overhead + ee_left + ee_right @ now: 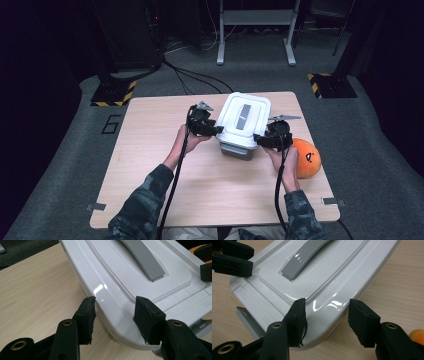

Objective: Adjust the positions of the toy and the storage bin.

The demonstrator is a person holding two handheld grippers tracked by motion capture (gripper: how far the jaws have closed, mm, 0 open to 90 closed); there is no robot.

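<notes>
A white lid [244, 117] with a grey handle strip lies over a grey box [236, 150], which juts out below its near edge. My left gripper [218, 130] holds the lid's near-left corner. In the left gripper view the lid's [130, 272] rim runs between the left gripper's [116, 315] pads, one under the edge and one on top. My right gripper [257, 139] clamps the near-right corner. In the right gripper view the right gripper [325, 320] holds the lid's [324, 277] rounded corner, with a strip of the box [244, 315] showing beneath.
An orange round toy [306, 158] with a dark mark sits on the wooden table [150, 150] just right of my right hand. Bare tabletop stretches to the left and toward the near edge. Metal stand legs and cables lie on the floor beyond the table.
</notes>
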